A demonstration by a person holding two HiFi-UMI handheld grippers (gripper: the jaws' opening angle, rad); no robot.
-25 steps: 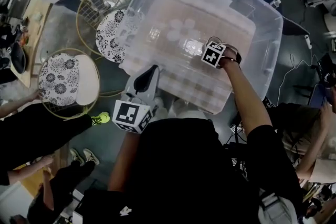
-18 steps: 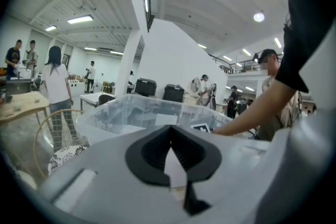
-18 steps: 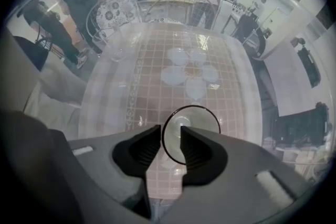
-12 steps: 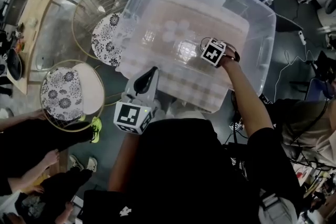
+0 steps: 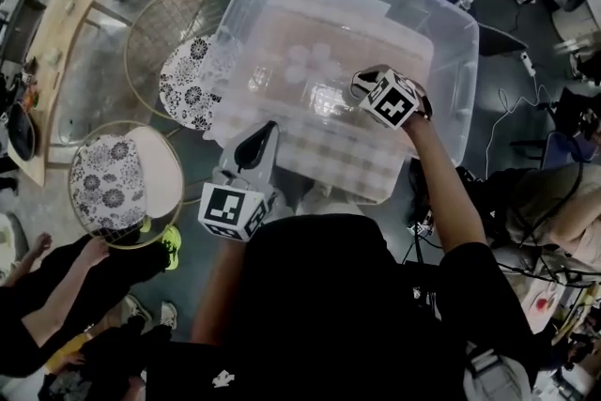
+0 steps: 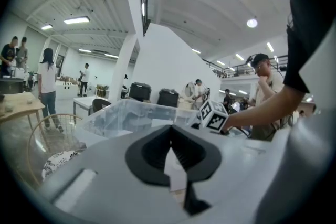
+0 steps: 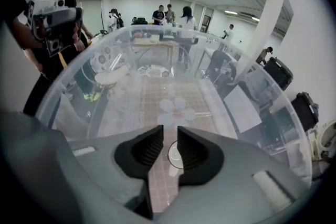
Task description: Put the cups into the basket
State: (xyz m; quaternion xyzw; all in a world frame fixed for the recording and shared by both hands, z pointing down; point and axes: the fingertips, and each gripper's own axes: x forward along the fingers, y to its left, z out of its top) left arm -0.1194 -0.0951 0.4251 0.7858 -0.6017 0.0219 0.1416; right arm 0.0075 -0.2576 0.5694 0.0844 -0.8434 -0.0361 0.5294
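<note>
Cups of clear plastic stand in a tight cluster on the floor of a large clear tub — each upright, mouth up, its long axis vertical, so that from overhead each reads as a pale, see-through ring. A checked, pinkish pattern shows through the tub's floor beneath them. A lone cup, equally clear and equally upright, stands apart from the cluster on the side nearer the person. Its round rim shows straight down through the gap of the right tongs. Those tongs hang above the tub's floor, pointing steeply down. Their jaws are a narrow way apart and have just been closing, with nothing gripped — the lone cup sits below them, not between the pads. Their marker cube shows over the tub's right half in the head view. The left tongs are held outside the tub by its near left corner, pointing roughly level toward it, jaws together on nothing. To the tub's left, two round wire chairs carry black-and-white patterned cushions. People stand about beyond.
</note>
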